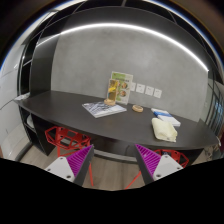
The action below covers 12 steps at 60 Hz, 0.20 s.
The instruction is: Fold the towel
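A pale folded towel (162,129) lies on the dark table (70,105) near its right end, with a blue and white item (168,118) just behind it. My gripper (112,153) is held away from the table, below its front edge and well short of the towel. Its fingers (74,162) stand wide apart with nothing between them; the magenta pads face each other across the gap.
A magazine (102,109) lies mid-table, with a small wooden object (110,101), a round item (137,107) and an upright picture (120,87) behind it by the grey wall. Red chairs (63,137) stand under the table. Wall sockets (146,90) sit behind.
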### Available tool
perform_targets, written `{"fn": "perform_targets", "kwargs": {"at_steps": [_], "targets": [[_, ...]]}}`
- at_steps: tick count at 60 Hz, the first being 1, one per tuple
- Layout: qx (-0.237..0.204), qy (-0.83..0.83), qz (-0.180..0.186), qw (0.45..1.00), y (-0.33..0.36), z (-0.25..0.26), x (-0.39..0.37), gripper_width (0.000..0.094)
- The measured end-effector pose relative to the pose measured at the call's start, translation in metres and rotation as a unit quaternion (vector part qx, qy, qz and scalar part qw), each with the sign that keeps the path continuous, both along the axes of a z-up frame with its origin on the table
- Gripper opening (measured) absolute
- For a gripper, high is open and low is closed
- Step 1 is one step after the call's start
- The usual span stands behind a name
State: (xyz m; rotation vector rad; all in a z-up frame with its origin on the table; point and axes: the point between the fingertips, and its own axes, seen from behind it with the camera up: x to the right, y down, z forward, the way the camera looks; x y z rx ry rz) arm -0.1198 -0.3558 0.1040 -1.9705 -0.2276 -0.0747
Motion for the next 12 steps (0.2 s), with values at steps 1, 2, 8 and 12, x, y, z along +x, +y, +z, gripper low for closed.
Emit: {"fn": "perform_targets", "kwargs": {"at_steps": [1,2,8,12], "targets": [[0.0,-0.002,0.002,1.0,-0.005,0.001,-0.004,0.0833],[0.001,-0.001,0.005,1.0,-0.009,0.002,-0.008,0.0833],[0.007,0.005,0.003,1.0,-0.027,0.007,-0.019,0.0837],[0.007,0.008,-0.007,1.0,-0.031,0.011,-0.014,0.084]]}}
